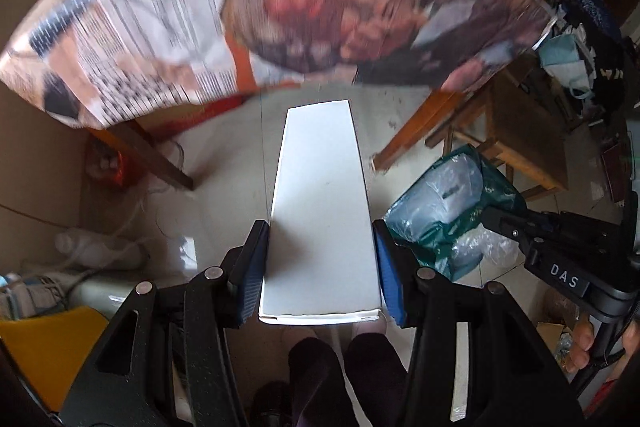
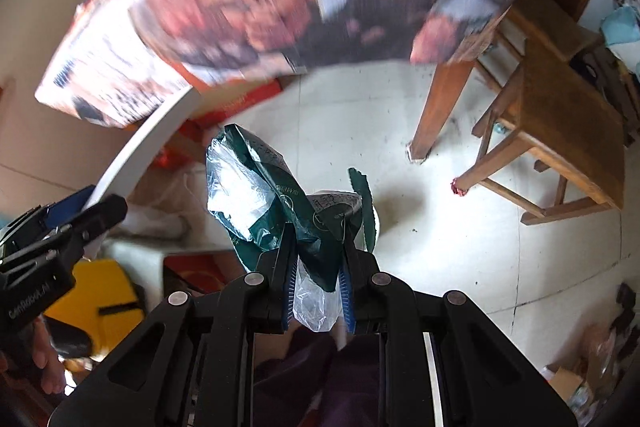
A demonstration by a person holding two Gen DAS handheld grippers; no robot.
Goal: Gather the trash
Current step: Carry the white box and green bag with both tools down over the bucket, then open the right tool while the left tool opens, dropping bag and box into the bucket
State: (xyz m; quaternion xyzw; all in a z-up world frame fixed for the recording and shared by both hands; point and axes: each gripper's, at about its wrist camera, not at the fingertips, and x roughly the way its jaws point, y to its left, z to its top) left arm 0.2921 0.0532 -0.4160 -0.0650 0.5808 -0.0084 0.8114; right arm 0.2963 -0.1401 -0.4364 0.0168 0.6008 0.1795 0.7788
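In the left wrist view, the left gripper sits at six o'clock, its blue pads pressed against the two long sides of a white box, so the jaws are pinching the box half spread. The box runs straight away from the camera toward twelve o'clock, its near end closed by a folded flap. At four o'clock the right gripper reaches in, with a bundle of green and clear plastic bag at its tip.

In the right wrist view, the right gripper fills the lower middle, jaws nearly together and pinching the crumpled plastic bag, whose clear part hangs back between the pads while the green part bulges out toward eleven o'clock. At nine o'clock the left gripper holds the white box, which angles up toward eleven o'clock. A hand shows at eight o'clock.

Beyond both grippers lies a pale tiled floor. Across the top of both views, from ten to two o'clock, hangs a printed tablecloth, blurred, over a wooden table leg. A wooden stool stands at three o'clock in the right view.
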